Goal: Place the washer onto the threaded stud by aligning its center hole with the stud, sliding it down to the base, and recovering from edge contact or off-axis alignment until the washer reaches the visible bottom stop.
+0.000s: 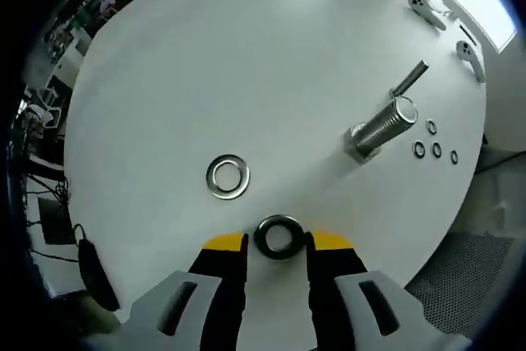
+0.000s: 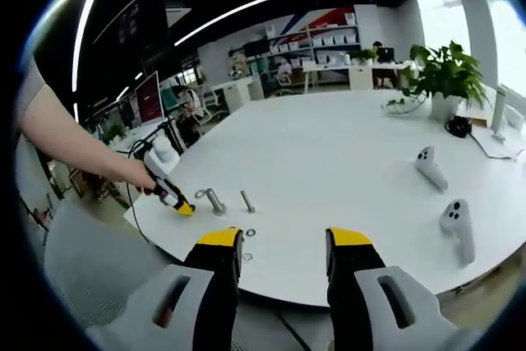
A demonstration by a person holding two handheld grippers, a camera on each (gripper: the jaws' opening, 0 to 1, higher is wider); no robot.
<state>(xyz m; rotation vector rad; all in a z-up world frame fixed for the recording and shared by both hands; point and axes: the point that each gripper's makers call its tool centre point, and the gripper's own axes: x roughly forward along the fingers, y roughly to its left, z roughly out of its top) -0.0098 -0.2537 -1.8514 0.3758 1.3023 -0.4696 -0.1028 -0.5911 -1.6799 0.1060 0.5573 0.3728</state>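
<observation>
Washer (image 1: 279,236), a dark flat ring with a round centre hole, is being seen lying flat on the white bench (image 1: 246,63), its hole facing upward, just ahead of the left gripper (image 1: 278,242), whose yellow-tipped jaws are being held apart on either side of it. A second, shiny silver washer (image 1: 228,177) is lying nearby. The threaded stud (image 1: 380,127) is being shown standing on its base, well apart, with three small rings (image 1: 436,150) beside it. The right gripper (image 2: 279,237) is being held open above the bench edge.
</observation>
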